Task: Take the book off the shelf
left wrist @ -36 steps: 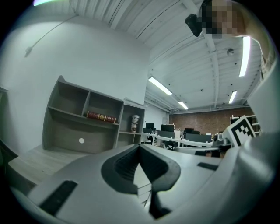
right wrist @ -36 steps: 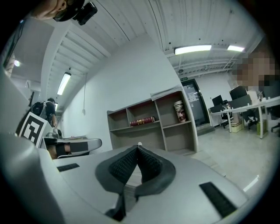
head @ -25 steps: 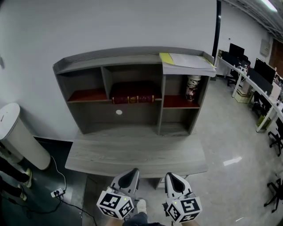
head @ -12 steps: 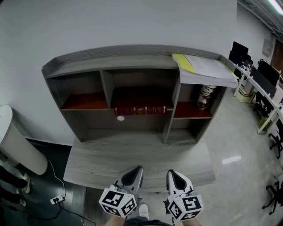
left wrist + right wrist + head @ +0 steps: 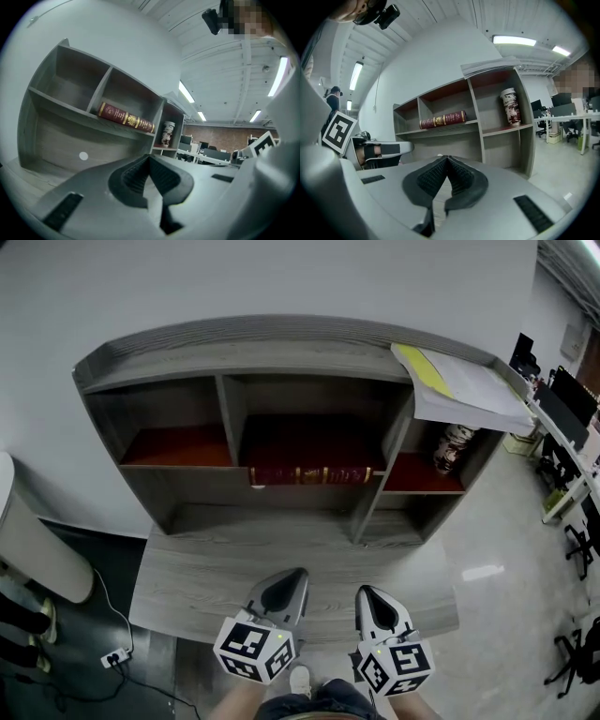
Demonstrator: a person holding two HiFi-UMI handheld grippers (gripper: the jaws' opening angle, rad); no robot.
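Observation:
A dark red book (image 5: 309, 473) with gold bands lies flat in the middle compartment of the grey shelf unit (image 5: 244, 348); it also shows as the book (image 5: 125, 119) in the left gripper view and the book (image 5: 443, 119) in the right gripper view. My left gripper (image 5: 286, 583) hangs shut over the desk's front edge, well short of the shelf. Beside it my right gripper (image 5: 372, 597) is shut too. Both hold nothing. In their own views the left gripper (image 5: 150, 158) and right gripper (image 5: 446, 158) have tips meeting.
A patterned cup (image 5: 455, 446) stands in the right compartment. A stack of papers (image 5: 469, 388) with a yellow sheet overhangs the shelf top at right. The grey desk (image 5: 187, 568) lies below. A white bin (image 5: 28, 549) stands at left; office desks and chairs at far right.
The view has closed in on the shelf, which now looks larger and nearer. Both grippers stay shut, low in the view, and have edged slightly forward.

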